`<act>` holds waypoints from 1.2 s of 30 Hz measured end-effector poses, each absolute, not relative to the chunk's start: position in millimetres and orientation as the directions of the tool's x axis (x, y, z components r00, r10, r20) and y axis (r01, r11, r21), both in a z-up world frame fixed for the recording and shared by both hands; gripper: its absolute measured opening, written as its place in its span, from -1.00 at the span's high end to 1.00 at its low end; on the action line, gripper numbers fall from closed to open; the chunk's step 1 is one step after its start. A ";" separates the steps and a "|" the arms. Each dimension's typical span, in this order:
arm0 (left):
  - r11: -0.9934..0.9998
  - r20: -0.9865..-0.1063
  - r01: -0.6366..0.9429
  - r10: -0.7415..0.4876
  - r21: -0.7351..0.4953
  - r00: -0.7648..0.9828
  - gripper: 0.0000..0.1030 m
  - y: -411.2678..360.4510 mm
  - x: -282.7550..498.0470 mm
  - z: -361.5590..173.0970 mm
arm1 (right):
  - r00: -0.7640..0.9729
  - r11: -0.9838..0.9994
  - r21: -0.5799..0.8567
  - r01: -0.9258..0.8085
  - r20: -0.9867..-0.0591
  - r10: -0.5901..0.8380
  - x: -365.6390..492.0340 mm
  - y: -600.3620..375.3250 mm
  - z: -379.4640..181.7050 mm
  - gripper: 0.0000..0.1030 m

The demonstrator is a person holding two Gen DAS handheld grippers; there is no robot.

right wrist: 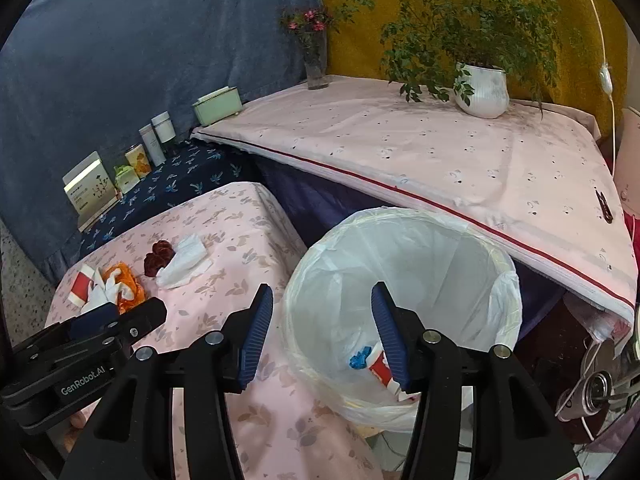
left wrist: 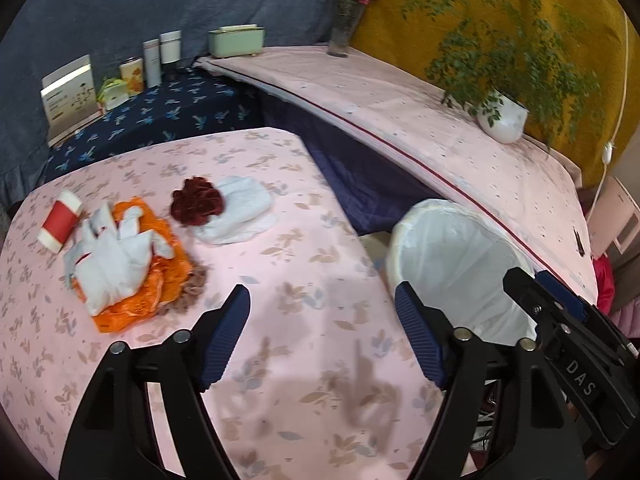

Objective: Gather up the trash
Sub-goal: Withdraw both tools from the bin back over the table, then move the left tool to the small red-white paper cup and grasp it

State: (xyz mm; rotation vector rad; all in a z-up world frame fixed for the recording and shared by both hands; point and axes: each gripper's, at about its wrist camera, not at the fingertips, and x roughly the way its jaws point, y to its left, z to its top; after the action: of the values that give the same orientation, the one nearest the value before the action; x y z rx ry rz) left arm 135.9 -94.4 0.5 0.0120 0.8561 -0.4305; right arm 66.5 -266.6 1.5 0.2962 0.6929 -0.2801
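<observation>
**Both grippers empty, trash pile on table, bin partly filled**

Left gripper (left wrist: 322, 336) hangs over the pink floral tablecloth (left wrist: 312, 420), jaws spread wide, nothing btwn the blue pads. Right gripper (right wrist: 322, 332) sits above the near rim of the trash bin (right wrist: 400, 216), jaws likewise spread, nothing held; its left finger is over the tablecloth edge, right finger over the bin opening.

Trash on the table, far-left area in the left wrist view:
- red-and-white paper cup (left wrist: 60, 220) lying on its side, nearest the table's left edge
- crumpled white tissue (left wrist: 116, 256) resting on top of an orange wrapper (left wrist: 160, 280), just beside the cup
- brownish fuzzy scrap (left wrist: 192, 286) touching the orange wrapper's near-right edge
- dark red crumpled item (left wrist: 197, 205) lying against a 2nd white tissue (left wrist: 244, 212), a bit farther back & apart from the orange pile

Bin stands on the floor just beside the table's right edge, lined w/ a white plastic bag (right wrist: 506, 292). Inside, at the bottom: a blue scrap (right wrist: 358, 360) and a red-and-white piece (right wrist: 380, 370), partly hidden behind the right gripper's finger.

Background: higher table w/ pale pink cloth (right wrist: 440, 152) carrying a potted plant (right wrist: 482, 90), a vase of pink flowers (right wrist: 314, 60) & a mint-green box (right wrist: 218, 106). Small containers (right wrist: 158, 138) and a card (right wrist: 90, 190) on a navy patterned surface by the blue backdrop.
</observation>
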 end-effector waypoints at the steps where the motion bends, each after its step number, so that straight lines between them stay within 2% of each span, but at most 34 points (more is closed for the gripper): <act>1: 0.918 -0.734 0.361 -0.357 -0.162 0.578 -0.39 -87.6 137.1 0.2 | 0.736 0.925 0.171 0.339 -0.661 -0.147 68.1 -260.9 1.6 0.02; 4: 0.930 -0.736 0.330 -0.337 -0.163 0.588 -0.41 -68.3 141.3 -1.5 | 0.735 0.937 0.161 0.310 -0.665 -0.129 72.9 -242.9 1.1 0.02; 6: 0.939 -0.736 0.304 -0.319 -0.160 0.598 -0.52 -54.4 144.2 -2.4 | 0.735 0.943 0.158 0.294 -0.667 -0.118 76.7 -231.7 1.0 0.02; 13: 0.960 -0.740 0.238 -0.269 -0.150 0.617 -0.55 -9.9 152.4 -9.3 | 0.732 0.959 0.154 0.236 -0.678 -0.071 91.6 -190.7 -0.2 0.02; 15: 0.966 -0.738 0.217 -0.249 -0.141 0.627 -0.62 4.1 154.7 -10.9 | 0.729 0.965 0.151 0.216 -0.682 -0.057 95.8 -177.6 -0.5 0.02; 23: 0.983 -0.742 0.144 -0.179 -0.112 0.646 -0.71 62.1 167.5 -22.7 | 0.709 0.981 0.149 0.128 -0.705 0.015 117.8 -120.4 -9.5 0.02; 36: 0.998 -0.756 0.032 -0.058 -0.048 0.653 -0.71 157.2 206.7 -45.5 | 0.655 0.989 0.145 0.039 -0.751 0.084 169.8 -47.2 -36.7 0.02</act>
State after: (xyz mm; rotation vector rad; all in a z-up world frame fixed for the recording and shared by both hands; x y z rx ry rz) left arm 206.7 157.2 -45.5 -0.0315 0.8583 -0.0513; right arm 169.8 -47.2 -36.7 0.1528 0.8574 0.0260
